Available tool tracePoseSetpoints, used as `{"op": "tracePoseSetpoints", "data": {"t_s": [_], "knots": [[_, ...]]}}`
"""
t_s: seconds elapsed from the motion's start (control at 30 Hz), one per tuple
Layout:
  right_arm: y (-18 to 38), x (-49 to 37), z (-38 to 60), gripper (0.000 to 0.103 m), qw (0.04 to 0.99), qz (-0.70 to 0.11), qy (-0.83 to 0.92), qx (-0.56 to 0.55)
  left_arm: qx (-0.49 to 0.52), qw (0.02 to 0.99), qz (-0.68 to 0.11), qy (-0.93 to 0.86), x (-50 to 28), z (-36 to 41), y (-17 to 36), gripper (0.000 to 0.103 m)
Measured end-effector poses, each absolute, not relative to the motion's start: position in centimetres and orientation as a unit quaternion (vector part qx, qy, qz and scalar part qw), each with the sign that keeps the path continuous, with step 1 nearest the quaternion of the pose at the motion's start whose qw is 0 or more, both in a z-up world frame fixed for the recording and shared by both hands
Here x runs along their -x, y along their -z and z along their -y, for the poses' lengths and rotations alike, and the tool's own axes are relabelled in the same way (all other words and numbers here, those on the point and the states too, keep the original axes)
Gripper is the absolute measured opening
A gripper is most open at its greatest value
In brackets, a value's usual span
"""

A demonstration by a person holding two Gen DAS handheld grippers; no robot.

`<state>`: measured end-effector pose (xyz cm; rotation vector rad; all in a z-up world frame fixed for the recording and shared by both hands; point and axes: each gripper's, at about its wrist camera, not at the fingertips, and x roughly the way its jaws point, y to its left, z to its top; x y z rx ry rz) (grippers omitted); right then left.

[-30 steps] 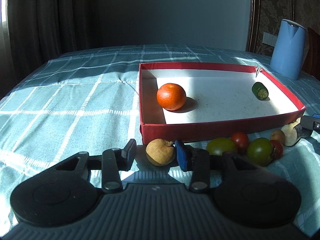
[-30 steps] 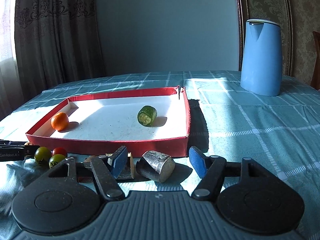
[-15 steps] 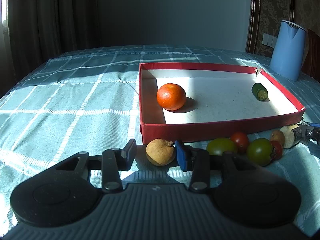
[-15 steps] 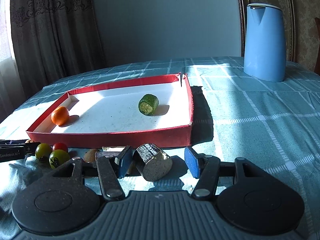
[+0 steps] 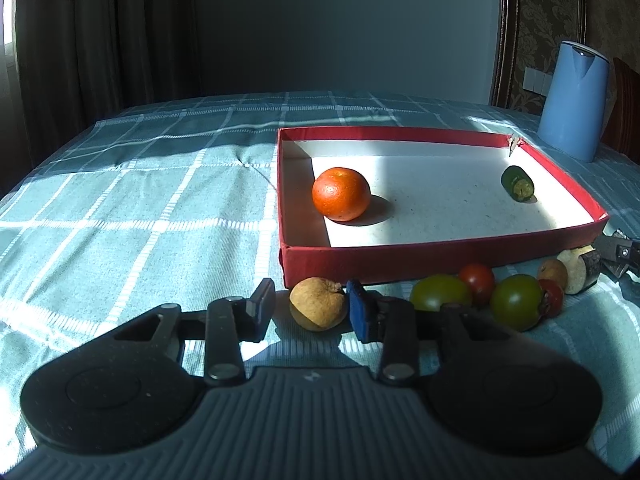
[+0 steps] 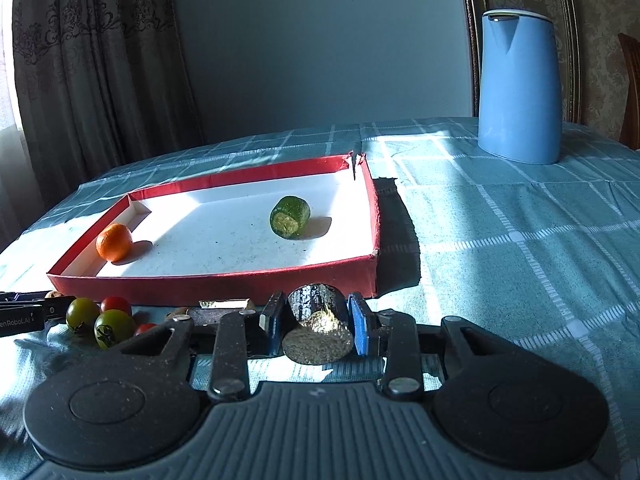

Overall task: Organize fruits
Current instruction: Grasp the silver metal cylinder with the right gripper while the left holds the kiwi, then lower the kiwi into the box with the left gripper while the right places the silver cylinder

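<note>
A wrinkled brown fruit lies on the cloth before the red tray, between the jaws of my left gripper. The jaws are closing; the right pad touches the fruit and a gap shows at the left pad. My right gripper is closing its blue pads against both sides of a dark-skinned cucumber chunk by the tray's near right corner. An orange and a green cucumber piece lie in the tray. Green and red tomatoes sit between the grippers.
A blue kettle stands on the checked cloth at the far right. A small brown fruit lies by the tomatoes. Dark curtains hang behind the table on the left. Open cloth lies left of the tray and right of it.
The right jaws have come in from wide apart onto the cucumber chunk. The left jaws have narrowed a little around the brown fruit. The left hand has stayed put.
</note>
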<state>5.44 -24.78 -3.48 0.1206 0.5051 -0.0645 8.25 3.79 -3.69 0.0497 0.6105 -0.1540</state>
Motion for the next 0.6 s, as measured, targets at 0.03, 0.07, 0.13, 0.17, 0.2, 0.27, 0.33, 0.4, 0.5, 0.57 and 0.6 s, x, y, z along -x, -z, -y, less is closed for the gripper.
{"op": "tracePoseSetpoints", "data": {"t_s": [0.03,0.07,0.13,0.17,0.2,0.27,0.33,0.4,0.5,0.57,0.6], "knots": [[3.4,-5.2,24.6,0.033,0.968,-0.243,0.036,-0.054,-0.023,0.951,-0.299,0.078,-8.2,-3.8,3.7,0.027],[3.3,-5.0,24.4,0.033,0.970,-0.236,0.040,-0.048,-0.020,0.951,-0.298,0.080,-8.1,-3.9,3.6,0.027],[2.9,-4.4,23.9,0.033,0.975,-0.215,0.051,-0.028,-0.017,0.953,-0.294,0.072,-7.9,-4.1,3.6,0.027],[2.8,-4.0,23.6,0.033,0.977,-0.205,0.057,-0.017,-0.014,0.954,-0.289,0.075,-7.7,-4.2,3.5,0.027],[2.6,-3.7,23.2,0.033,0.979,-0.194,0.063,-0.007,-0.012,0.956,-0.283,0.077,-7.5,-4.2,3.4,0.027],[2.4,-3.1,22.8,0.033,0.982,-0.177,0.070,0.009,-0.014,0.960,-0.272,0.072,-7.1,-4.2,3.2,0.027],[2.3,-2.7,22.3,0.033,0.983,-0.167,0.075,0.023,-0.011,0.962,-0.263,0.075,-6.7,-4.3,3.0,0.027],[2.2,-2.4,22.2,0.033,0.984,-0.162,0.075,0.024,-0.010,0.965,-0.252,0.075,-6.4,-4.3,2.8,0.027],[2.1,-2.4,22.3,0.033,0.984,-0.162,0.073,0.022,-0.015,0.967,-0.244,0.074,-5.8,-4.0,2.6,0.027],[2.0,-2.5,22.2,0.033,0.984,-0.161,0.073,0.025,-0.017,0.967,-0.241,0.076,-5.6,-3.7,2.3,0.027],[2.0,-2.6,22.1,0.033,0.984,-0.158,0.074,0.026,-0.017,0.968,-0.237,0.079,-5.5,-3.5,2.1,0.027]]}}
